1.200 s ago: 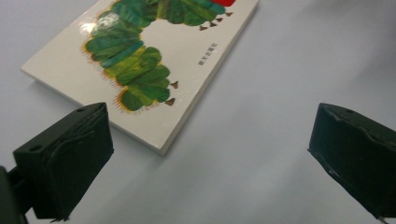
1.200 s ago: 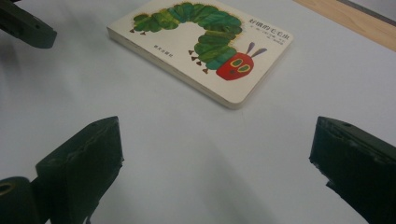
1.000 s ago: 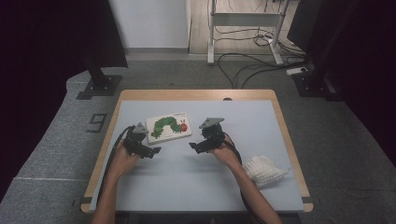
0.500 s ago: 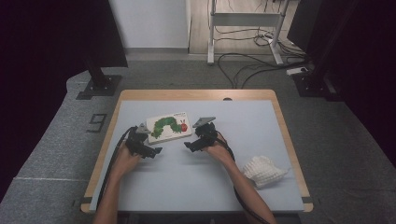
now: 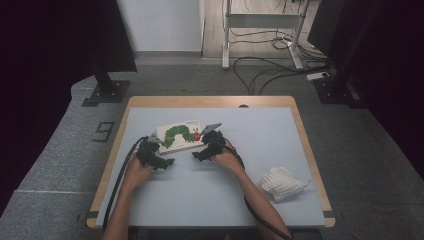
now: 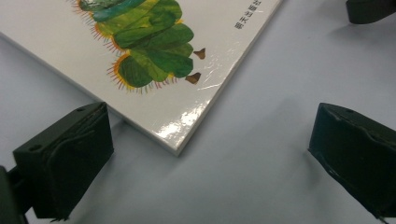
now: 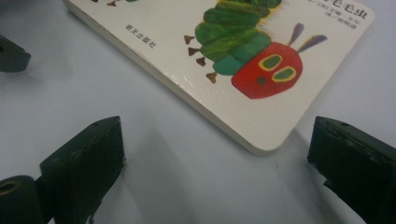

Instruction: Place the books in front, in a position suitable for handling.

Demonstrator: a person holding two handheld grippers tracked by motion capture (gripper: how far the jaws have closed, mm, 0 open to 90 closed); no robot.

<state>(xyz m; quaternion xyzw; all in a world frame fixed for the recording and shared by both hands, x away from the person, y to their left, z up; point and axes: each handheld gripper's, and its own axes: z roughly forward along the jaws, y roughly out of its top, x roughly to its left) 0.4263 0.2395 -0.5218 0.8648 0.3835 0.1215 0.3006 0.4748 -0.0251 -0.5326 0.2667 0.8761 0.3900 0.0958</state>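
Two grippers, left (image 5: 159, 161) and right (image 5: 201, 152), fingers spread and empty, flank the book (image 5: 179, 136)'s near corners; its long axis runs crosswise, caterpillar's head rightward, mid-surface.

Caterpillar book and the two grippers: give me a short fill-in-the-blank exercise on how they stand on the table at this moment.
1. The book lies ____ on the table, cover up.
2. The left gripper has its jaws ____, one on either side of a book corner.
3. The caterpillar's head on the cover is coloured ____.
4. The white cloth lies on the side of the ____ gripper.

Missing words: flat; open; red; right
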